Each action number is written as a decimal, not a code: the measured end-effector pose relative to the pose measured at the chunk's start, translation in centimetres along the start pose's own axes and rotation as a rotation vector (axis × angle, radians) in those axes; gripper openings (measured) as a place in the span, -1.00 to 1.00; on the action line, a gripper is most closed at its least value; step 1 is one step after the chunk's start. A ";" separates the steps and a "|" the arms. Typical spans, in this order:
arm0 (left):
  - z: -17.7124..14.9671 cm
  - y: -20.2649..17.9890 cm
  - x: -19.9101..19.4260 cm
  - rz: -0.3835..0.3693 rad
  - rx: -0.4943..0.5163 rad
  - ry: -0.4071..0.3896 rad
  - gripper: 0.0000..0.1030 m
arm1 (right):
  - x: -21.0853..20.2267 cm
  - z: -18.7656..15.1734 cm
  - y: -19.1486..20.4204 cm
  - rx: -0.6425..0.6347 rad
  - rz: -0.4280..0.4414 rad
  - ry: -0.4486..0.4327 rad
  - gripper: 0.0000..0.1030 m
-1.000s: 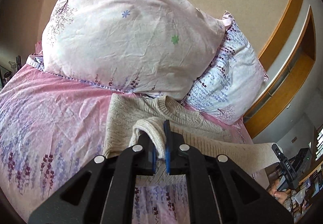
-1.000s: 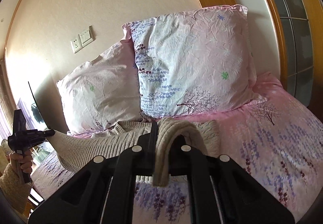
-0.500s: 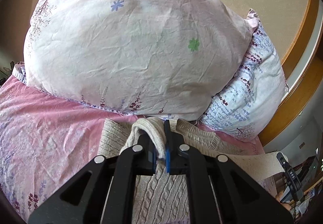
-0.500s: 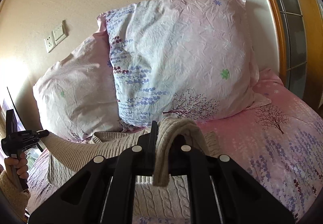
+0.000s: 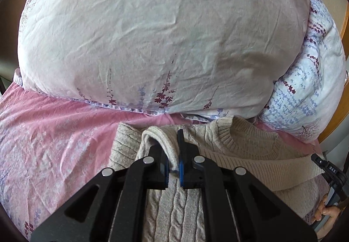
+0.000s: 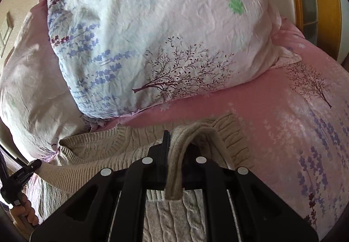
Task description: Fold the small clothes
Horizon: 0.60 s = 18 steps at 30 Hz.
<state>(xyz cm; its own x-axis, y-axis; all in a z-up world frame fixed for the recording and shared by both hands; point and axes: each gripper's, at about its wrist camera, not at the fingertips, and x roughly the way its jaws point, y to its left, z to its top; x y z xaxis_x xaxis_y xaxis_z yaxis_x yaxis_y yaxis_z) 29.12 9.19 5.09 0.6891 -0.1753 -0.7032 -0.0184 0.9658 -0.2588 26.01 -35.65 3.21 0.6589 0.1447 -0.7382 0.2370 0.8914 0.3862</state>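
A beige cable-knit sweater [image 5: 246, 154] lies on the pink bed sheet [image 5: 54, 144], its ribbed collar close under the pillows. My left gripper [image 5: 172, 151] is shut on a folded ribbed edge of the sweater, held just above the knit near its left shoulder. My right gripper [image 6: 176, 146] is shut on another ribbed edge of the sweater [image 6: 98, 148], which drapes over its right finger. Each view shows the other gripper at its margin: the right gripper [image 5: 327, 169] and the left gripper [image 6: 21, 176], each with a hand on it.
Two large floral pillows [image 5: 152, 35] [image 6: 163, 35] stand right behind the sweater and fill most of both views. A wooden frame [image 6: 316, 2] rises at the right of the bed. Pink sheet [image 6: 294, 122] spreads to the right of the sweater.
Both grippers have moved forward and down toward the pillows, carrying the held sweater edges over its body up to the collar. The pillows now loom much larger.
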 end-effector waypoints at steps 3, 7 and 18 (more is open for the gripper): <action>0.0 0.1 1.0 0.004 -0.015 0.023 -0.88 | 1.2 0.3 -0.6 0.064 -0.007 0.048 -0.80; -0.3 0.4 2.1 0.015 -0.022 0.055 -0.82 | 2.3 0.4 -1.0 0.104 -0.003 0.087 -0.47; -0.7 0.3 0.5 -0.029 0.010 0.061 -0.13 | -1.2 0.4 -0.3 0.037 0.026 -0.013 0.25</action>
<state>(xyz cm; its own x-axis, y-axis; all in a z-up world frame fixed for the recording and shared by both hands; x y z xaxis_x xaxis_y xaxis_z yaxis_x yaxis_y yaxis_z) 28.94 9.23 4.25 0.6438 -0.2143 -0.7346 0.0085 0.9619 -0.2732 25.41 -36.24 4.23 0.6741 0.1619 -0.7207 0.2459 0.8708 0.4256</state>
